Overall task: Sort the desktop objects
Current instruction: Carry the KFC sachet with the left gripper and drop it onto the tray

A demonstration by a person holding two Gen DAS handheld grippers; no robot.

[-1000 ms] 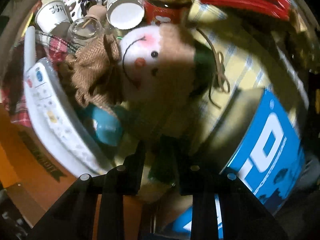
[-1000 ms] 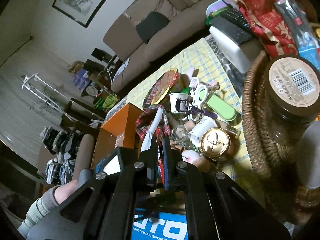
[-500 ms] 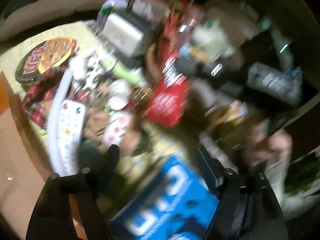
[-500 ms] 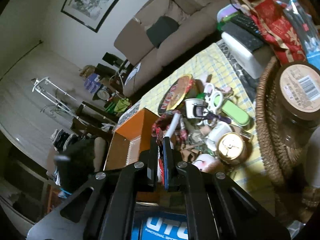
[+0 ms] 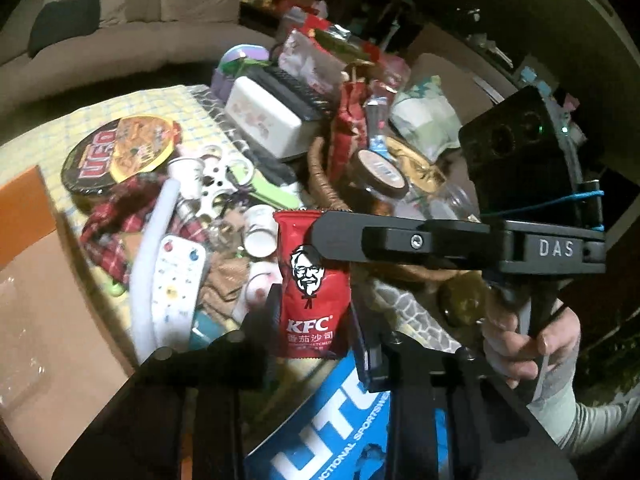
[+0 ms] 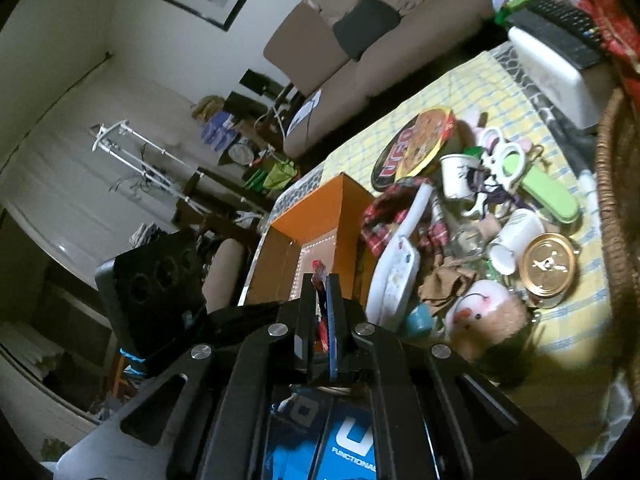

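The right gripper is clenched on a red KFC ketchup packet, pinching its upper corner so the packet hangs upright in the air above the cluttered table; in the left wrist view the right gripper reaches in from the right with the person's hand on its handle. The left gripper stands wide apart, one finger on each side of the hanging packet's lower half, grasping nothing; whether it touches the packet I cannot tell

Taking the packet as the landmark and going largest to smallest: the orange box lies open just beyond it in the right wrist view. A blue UTO box sits below it. The wicker basket stands behind it, holding a brown-lidded jar. The round UFO noodle bowl lies far behind and to its left. A white remote lies to its left, and the snowman plush lies to its right in the right wrist view, just beside a gold-topped can
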